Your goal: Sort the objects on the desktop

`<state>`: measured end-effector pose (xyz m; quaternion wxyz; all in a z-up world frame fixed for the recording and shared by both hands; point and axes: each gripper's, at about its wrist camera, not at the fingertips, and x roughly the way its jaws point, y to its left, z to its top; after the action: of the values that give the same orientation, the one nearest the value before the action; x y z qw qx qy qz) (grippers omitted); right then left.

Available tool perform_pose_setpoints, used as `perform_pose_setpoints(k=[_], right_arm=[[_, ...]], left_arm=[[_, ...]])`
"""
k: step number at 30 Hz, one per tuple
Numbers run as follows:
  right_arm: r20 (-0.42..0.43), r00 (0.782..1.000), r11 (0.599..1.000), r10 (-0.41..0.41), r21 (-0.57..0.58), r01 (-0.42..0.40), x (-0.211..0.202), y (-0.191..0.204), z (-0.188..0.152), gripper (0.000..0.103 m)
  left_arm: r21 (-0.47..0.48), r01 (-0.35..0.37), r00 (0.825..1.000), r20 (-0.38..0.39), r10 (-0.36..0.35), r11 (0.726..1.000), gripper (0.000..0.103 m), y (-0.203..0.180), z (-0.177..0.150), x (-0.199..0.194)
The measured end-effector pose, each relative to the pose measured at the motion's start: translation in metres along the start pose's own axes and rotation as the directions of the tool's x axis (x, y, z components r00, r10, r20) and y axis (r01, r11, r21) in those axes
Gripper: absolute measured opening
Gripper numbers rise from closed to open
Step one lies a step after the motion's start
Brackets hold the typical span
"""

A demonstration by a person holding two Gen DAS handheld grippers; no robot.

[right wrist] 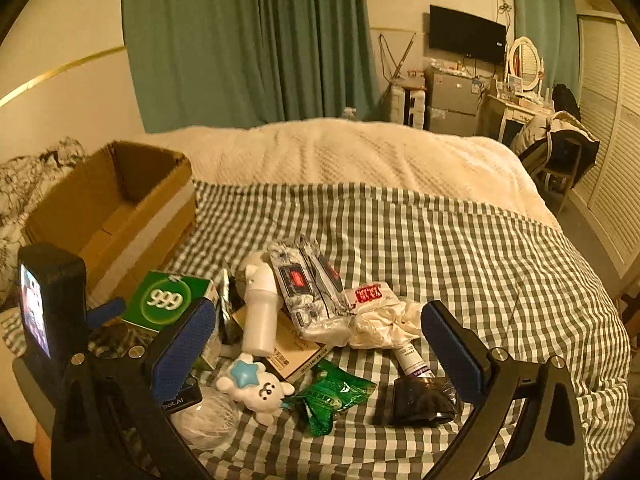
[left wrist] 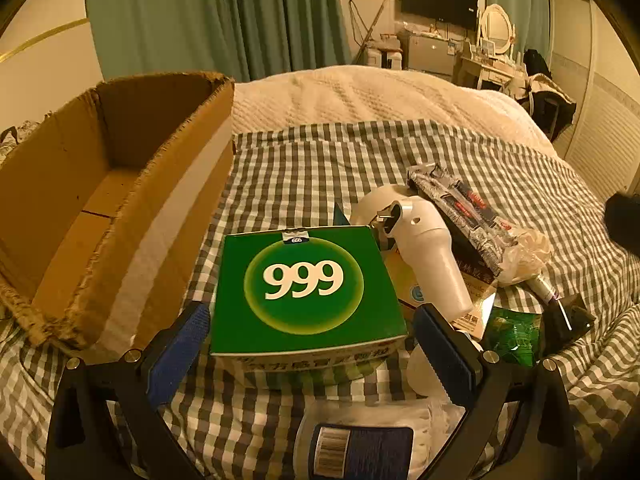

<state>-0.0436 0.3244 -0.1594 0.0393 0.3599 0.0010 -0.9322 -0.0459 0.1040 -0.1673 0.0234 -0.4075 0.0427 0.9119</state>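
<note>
The left gripper (left wrist: pixel 310 320) tilts downward, jaws wide apart astride the green box (left wrist: pixel 308 292), not gripping. The right gripper (right wrist: pixel 318 328) hangs empty, jaws wide, right of that box.

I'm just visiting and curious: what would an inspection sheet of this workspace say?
Surface: checked cloth spread over a bed.
Job's things: green 999 box, white bottle, bear toy, green packet, black pouch, all in one loose pile.
Container: cardboard box, open, nothing seen inside.
Clutter: crumpled plastic bag and patterned packs overlapping in the pile.
Grippers: left gripper open astride the 999 box, pads apart from it; right gripper open above the pile.
Cables: nothing seen.
Surroundings: green curtains, wall television.
</note>
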Motion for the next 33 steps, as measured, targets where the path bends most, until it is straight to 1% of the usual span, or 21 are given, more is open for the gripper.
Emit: perform_pose_setpoints(k=[4,6,10,13,15,19,20,21,22,25,26,27,28,29,30,31,33], right_arm=[[-0.065,0.998,0.999,-0.012,-0.031,0.01,0.031,0.005,-0.005,0.103],[-0.103,0.994,0.998,-0.027,-0.053,0.022,0.047,0.009,-0.007,0.1],[-0.13,0.991,0.997,-0.023,-0.081,0.012,0.067,0.015,-0.008,0.1],[-0.146,0.989,0.993,-0.038,-0.118,0.021,0.081,0.021,-0.006,0.099],[-0.151,0.987,0.991,-0.044,-0.129,0.025,0.089,0.022,-0.005,0.099],[-0.176,0.983,0.995,-0.042,-0.1,0.024,0.108,0.015,-0.003,0.099],[-0.184,0.982,0.996,-0.038,-0.09,0.021,0.112,0.011,-0.004,0.096],[-0.197,0.98,0.996,-0.037,-0.081,0.021,0.118,0.009,-0.004,0.092],[-0.206,0.978,0.997,-0.042,-0.078,0.027,0.122,0.008,-0.005,0.09],[-0.241,0.968,0.994,-0.076,-0.095,0.054,0.139,0.008,-0.006,0.085],[-0.249,0.965,0.993,-0.085,-0.104,0.061,0.145,0.01,-0.006,0.081],[-0.253,0.963,0.991,-0.096,-0.115,0.069,0.148,0.011,-0.007,0.075],[-0.256,0.96,0.989,-0.11,-0.128,0.08,0.151,0.013,-0.007,0.071],[-0.254,0.96,0.987,-0.117,-0.138,0.083,0.152,0.015,-0.007,0.064],[-0.249,0.962,0.987,-0.109,-0.14,0.076,0.153,0.017,-0.006,0.056],[-0.245,0.964,0.988,-0.102,-0.137,0.069,0.153,0.017,-0.006,0.052],[-0.234,0.966,0.988,-0.107,-0.134,0.077,0.151,0.017,-0.005,0.038]], left_arm=[[-0.004,-0.003,1.0,-0.024,0.003,1.0,0.103,-0.001,-0.002,0.01],[-0.012,-0.012,0.999,-0.045,0.011,1.0,0.103,0.002,-0.003,0.018],[-0.027,-0.007,0.997,-0.076,0.005,1.0,0.103,0.007,-0.001,0.031],[-0.02,-0.007,0.997,-0.077,0.006,1.0,0.103,0.007,-0.001,0.036],[-0.021,0.001,0.997,-0.071,-0.003,1.0,0.101,0.01,-0.003,0.039],[-0.027,0.031,0.998,-0.056,-0.033,0.999,0.098,0.016,-0.004,0.044],[-0.024,0.034,0.998,-0.051,-0.036,0.999,0.098,0.016,-0.004,0.046],[-0.024,0.038,0.998,-0.046,-0.039,0.999,0.097,0.016,-0.003,0.048],[-0.023,0.04,0.998,-0.039,-0.041,0.999,0.097,0.016,-0.002,0.049],[-0.021,0.052,0.998,-0.024,-0.053,0.998,0.096,0.015,0.001,0.051],[-0.026,0.06,0.998,-0.023,-0.061,0.998,0.096,0.016,0.002,0.051],[-0.028,0.067,0.997,-0.021,-0.068,0.997,0.096,0.018,0.003,0.052],[-0.027,0.069,0.997,-0.019,-0.07,0.997,0.095,0.017,0.004,0.053],[-0.026,0.074,0.997,-0.018,-0.074,0.997,0.095,0.017,0.005,0.053],[-0.026,0.079,0.997,-0.016,-0.079,0.997,0.095,0.017,0.007,0.054],[-0.025,0.083,0.996,-0.012,-0.083,0.996,0.095,0.016,0.008,0.053],[-0.027,0.092,0.996,-0.001,-0.092,0.995,0.095,0.016,0.007,0.049]])
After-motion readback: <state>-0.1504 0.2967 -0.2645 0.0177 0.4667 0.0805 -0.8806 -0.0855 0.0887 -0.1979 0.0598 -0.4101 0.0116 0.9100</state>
